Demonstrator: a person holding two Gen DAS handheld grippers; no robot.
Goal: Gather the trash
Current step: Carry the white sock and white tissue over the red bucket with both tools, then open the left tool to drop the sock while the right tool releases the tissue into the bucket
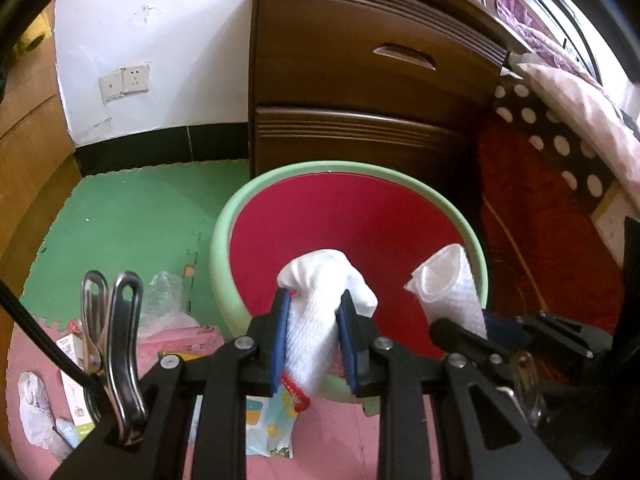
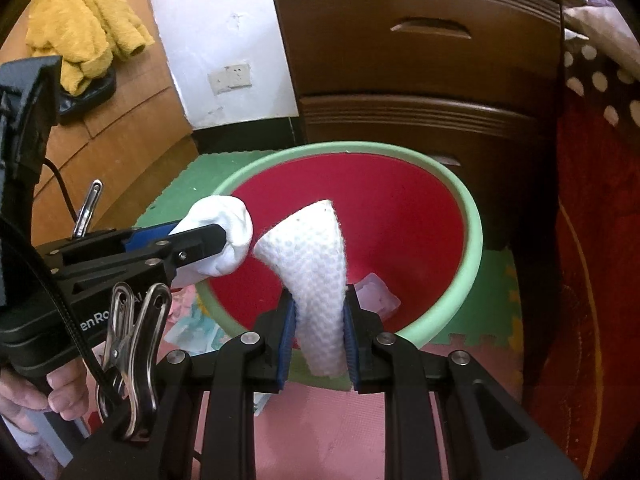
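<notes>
Crumpled paper towel (image 1: 320, 320) sits pinched between the blue pads of the left gripper (image 1: 316, 336) in the left wrist view, held over the near rim of the red-lined green bin (image 1: 224, 240). To its right, a second folded paper towel (image 1: 444, 288) hangs over the bin too, with the right gripper (image 1: 492, 330) clamped on it.

From the right wrist view, the right gripper (image 2: 320, 336) squeezes that folded towel (image 2: 316, 264) above the bin (image 2: 472, 240); the left gripper (image 2: 208, 240) grips its crumpled towel (image 2: 228, 220) at left. A brown dresser (image 2: 420, 72) stands behind.
</notes>
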